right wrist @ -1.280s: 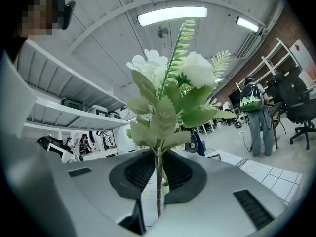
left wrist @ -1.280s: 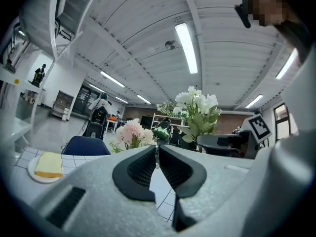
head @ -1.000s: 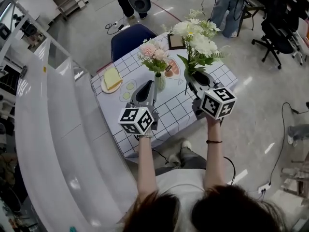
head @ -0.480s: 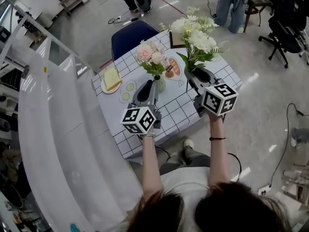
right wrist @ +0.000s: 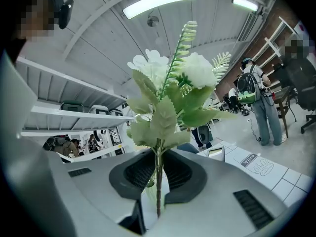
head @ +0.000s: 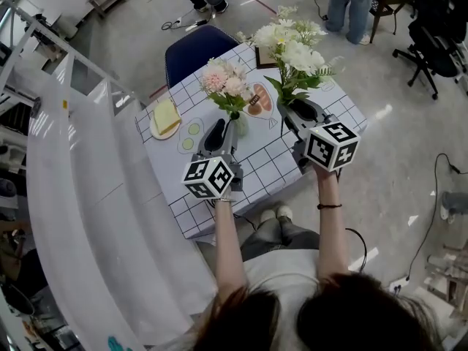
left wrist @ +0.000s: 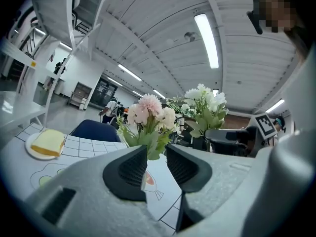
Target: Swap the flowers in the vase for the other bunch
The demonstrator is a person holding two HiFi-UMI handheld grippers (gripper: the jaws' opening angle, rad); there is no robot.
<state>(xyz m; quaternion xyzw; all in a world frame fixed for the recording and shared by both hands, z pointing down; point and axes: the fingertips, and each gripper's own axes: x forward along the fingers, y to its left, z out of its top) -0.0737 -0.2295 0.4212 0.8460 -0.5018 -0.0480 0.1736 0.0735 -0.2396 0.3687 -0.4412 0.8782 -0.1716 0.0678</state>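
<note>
My left tool (left wrist: pixel 157 157): jaws just opened, now parted, pads off small pale glass vase (head: pixel 240 125) at its 12 o'clock on grid-cloth worktop (head: pixel 270 170). Pink flower bunch (head: pixel 227 85) stands inside vase. My right tool (right wrist: pixel 158 168), at vase's 2 o'clock, clamped on stem of white green-leaved flower bunch (right wrist: pixel 168 107). Held upright, blooms clear; I judge ready for swap.

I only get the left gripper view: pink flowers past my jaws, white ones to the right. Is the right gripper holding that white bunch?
Observer: Yes. The right gripper view shows the right gripper shut on the white bunch, gripping its stem.
Operator: Are the pink flowers in a vase? I can't make one out.
Observer: Yes. In the head view the pink bunch stands in the vase on the table.
Operator: Where is my gripper relative to it?
Observer: The left gripper, whose jaws have just been opening with nothing gripped, sits close beside the vase, at its left in the head view.
</note>
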